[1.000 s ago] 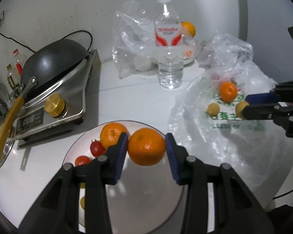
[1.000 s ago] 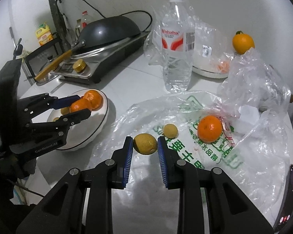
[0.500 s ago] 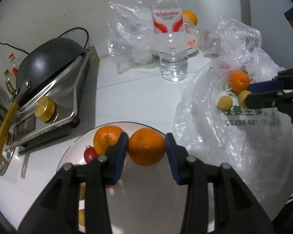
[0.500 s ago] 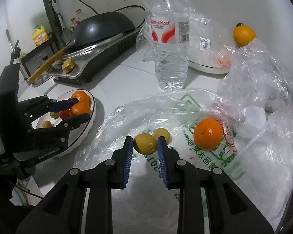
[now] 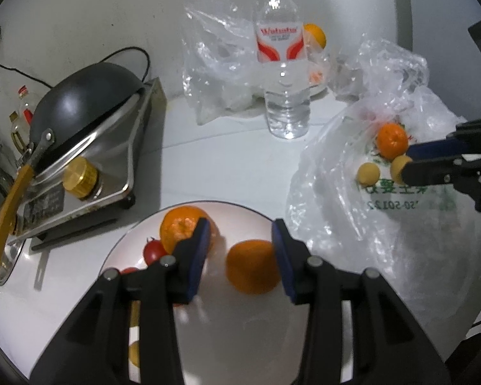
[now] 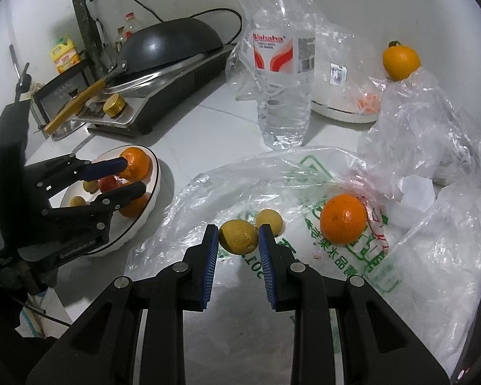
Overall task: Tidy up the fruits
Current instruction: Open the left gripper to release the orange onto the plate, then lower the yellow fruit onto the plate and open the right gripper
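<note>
Your left gripper [image 5: 239, 250] hangs over the plate [image 5: 240, 337] with its jaws parted: the orange [image 5: 252, 266] lies between them on the plate, against the right pad, with a clear gap to the left pad, so nothing is gripped. A second orange [image 5: 182, 226] sits just behind the left finger, and a tomato [image 5: 153, 252] beside it. Your right gripper [image 6: 237, 240] is clenched on a lemon [image 6: 237, 235] above the spread bag [image 6: 304, 276] (green print on it). A second small yellow fruit [image 6: 269, 219] lies just behind the lemon, and a third orange [image 6: 344, 218] sits on the bag to the right. A bottle [image 6: 282, 73] stands upright behind the bag, the stove [image 6: 163, 73] to its left.
</note>
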